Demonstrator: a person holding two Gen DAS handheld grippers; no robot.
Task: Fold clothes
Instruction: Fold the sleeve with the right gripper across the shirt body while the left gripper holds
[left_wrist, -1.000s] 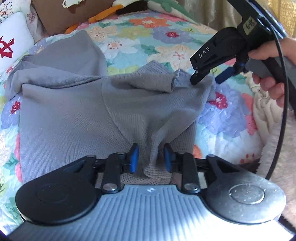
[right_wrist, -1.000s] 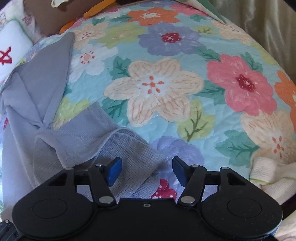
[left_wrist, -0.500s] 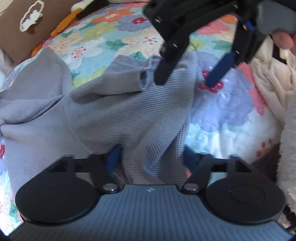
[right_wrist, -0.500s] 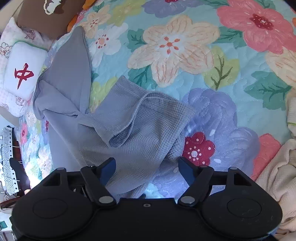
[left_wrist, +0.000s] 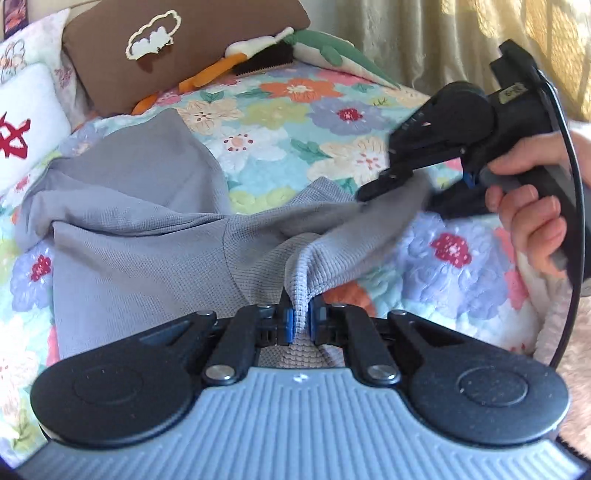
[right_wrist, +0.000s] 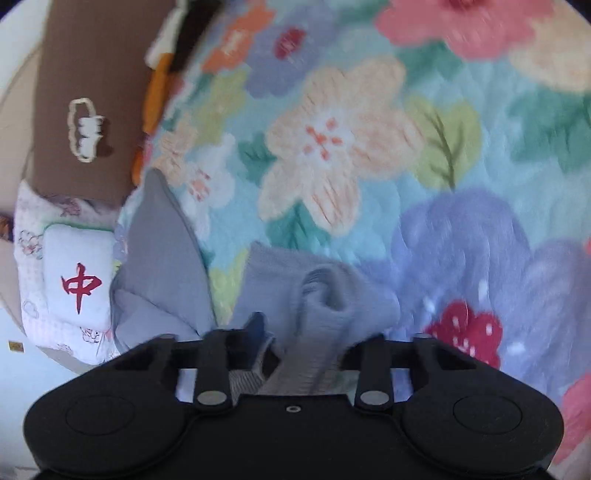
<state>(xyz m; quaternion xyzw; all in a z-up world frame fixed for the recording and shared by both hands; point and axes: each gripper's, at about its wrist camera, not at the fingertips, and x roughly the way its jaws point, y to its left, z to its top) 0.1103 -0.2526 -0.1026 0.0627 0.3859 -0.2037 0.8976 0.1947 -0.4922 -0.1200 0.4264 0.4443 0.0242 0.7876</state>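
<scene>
The grey top (left_wrist: 140, 240) lies across the near half of the bed (left_wrist: 295, 110), its bulk towards the left edge and one sleeve reaching right. The left gripper (left_wrist: 300, 320) is closing on a fold of that knit; the blue pads (left_wrist: 287, 324) already press the cloth between them. The right gripper (left_wrist: 373, 192), held in a hand (left_wrist: 532, 206), has the sleeve end bunched between its fingers. In its own view the picture is smeared and the tips are hidden by fabric, so I can't see the pads meet, though the cloth looks caught.

With both ends held, I would lift just enough to clear the quilt, pull the sleeve taut so it does not sag, and carry it left over the body in one sweep. Keep the two grips level, lay the sleeve straight along the side seam, and let go only once it rests flat, or the ribbed knit will likely bunch up.

Writing: the white pillow (right_wrist: 77, 284) at the bed's far left corner bears a red "中". The brown cushion (left_wrist: 192, 48) has only a cloud outline. A small label on the right gripper is too blurred to read.
</scene>
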